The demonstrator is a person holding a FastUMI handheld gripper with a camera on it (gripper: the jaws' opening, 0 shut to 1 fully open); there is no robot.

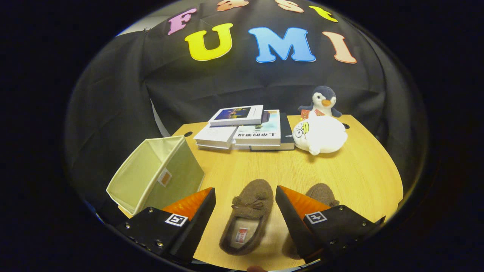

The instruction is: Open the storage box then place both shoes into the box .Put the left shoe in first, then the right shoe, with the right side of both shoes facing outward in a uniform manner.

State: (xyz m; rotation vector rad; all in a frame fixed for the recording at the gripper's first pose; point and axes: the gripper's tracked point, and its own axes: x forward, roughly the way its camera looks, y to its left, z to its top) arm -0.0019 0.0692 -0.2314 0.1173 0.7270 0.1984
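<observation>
The gripper (245,196) has its jaws spread wide, holding nothing. Between the fingers, low in the middle of the frame, lies one brown slipper (247,217), long axis running away from the camera, toe pointing toward the books. A second slipper (321,193) lies partly hidden behind the right finger. At lower left one fabric storage box (155,177) lies tipped, its open mouth facing up and left. Farther back on the wooden table (359,177) are a stack of books (245,130) and two plush toys: a white one (321,135) and a penguin (322,101).
</observation>
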